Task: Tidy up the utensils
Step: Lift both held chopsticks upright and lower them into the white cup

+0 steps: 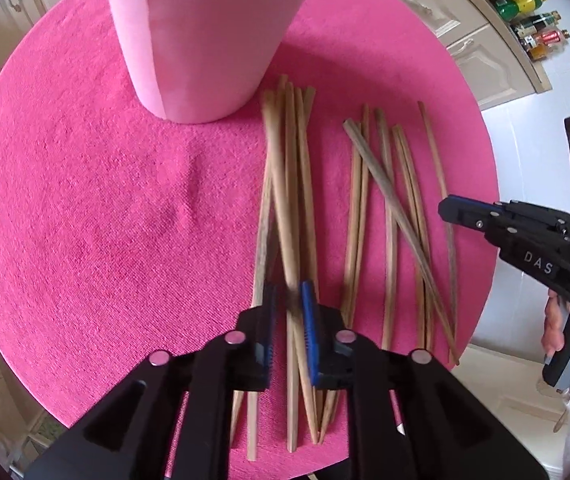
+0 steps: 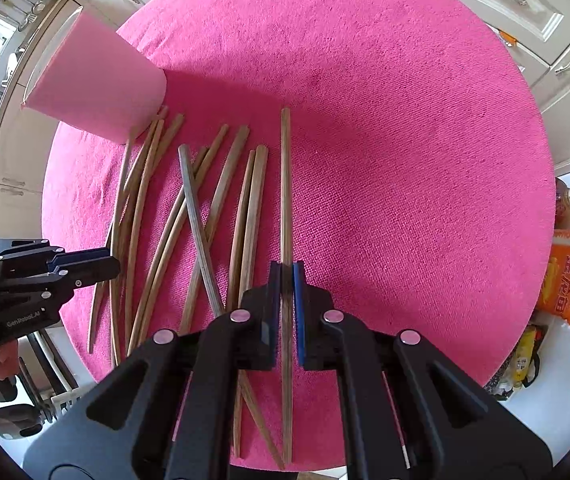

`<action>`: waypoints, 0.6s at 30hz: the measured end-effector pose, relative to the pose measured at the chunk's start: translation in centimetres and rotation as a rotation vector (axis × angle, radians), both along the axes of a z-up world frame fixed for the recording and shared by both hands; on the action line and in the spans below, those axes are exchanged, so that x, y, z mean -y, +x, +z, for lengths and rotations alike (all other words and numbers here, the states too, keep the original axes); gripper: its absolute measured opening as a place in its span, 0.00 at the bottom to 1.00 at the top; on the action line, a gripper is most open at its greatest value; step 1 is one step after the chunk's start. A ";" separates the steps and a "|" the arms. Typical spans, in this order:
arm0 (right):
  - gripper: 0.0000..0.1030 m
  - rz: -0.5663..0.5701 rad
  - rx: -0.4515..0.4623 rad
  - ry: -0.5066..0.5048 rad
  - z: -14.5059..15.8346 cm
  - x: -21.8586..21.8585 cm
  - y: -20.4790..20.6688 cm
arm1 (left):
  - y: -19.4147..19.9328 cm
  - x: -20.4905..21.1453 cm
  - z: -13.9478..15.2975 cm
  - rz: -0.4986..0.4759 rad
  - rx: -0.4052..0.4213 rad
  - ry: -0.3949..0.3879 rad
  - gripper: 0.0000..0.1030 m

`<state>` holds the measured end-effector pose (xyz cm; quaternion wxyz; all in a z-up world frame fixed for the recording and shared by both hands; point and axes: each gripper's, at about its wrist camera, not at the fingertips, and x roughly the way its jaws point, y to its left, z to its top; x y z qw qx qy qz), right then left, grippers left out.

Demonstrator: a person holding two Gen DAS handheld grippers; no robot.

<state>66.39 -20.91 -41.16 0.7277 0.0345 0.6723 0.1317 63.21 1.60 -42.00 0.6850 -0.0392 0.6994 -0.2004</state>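
Observation:
A tall pink cup (image 1: 213, 40) stands at the far left of a round table under a pink cloth (image 1: 85, 200); the right wrist view shows the pink cup (image 2: 97, 88) too. Several wooden chopsticks (image 1: 389, 200) lie loose on the cloth. My left gripper (image 1: 289, 300) points down over the bundle nearest the cup. Its blue pads sit close on either side of one blurred chopstick (image 1: 279, 200). My right gripper (image 2: 286, 276) is shut on a single straight chopstick (image 2: 286, 184) at the right edge of the scattered chopsticks (image 2: 205, 208). Each view shows the other gripper from the side: the right gripper (image 1: 447, 210) and the left gripper (image 2: 111, 266).
Cream cabinet doors (image 2: 525, 12) surround the table. Bottles (image 1: 525, 0) stand on a counter at the back right. An orange packet (image 2: 569, 280) and other bags lie on the floor right of the table. A person's hand (image 1: 557, 328) holds the right gripper's handle.

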 end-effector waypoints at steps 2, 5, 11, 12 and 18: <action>0.06 0.000 -0.002 0.000 -0.1 0.0 0.0 | -0.1 0.5 -0.1 -0.014 -0.004 0.003 0.06; 0.06 -0.001 -0.001 0.001 0.0 0.0 -0.1 | -0.1 1.0 0.0 -0.021 0.006 0.005 0.05; 0.06 -0.002 0.028 0.008 1.1 0.2 0.1 | -0.1 1.3 2.0 -0.013 0.051 -0.039 0.05; 0.06 -0.002 0.036 0.013 1.6 0.3 0.1 | -0.1 1.4 2.6 -0.015 0.064 -0.054 0.05; 0.06 -0.022 0.139 0.093 6.4 0.8 0.9 | 0.1 2.2 8.9 -0.023 0.277 -0.182 0.05</action>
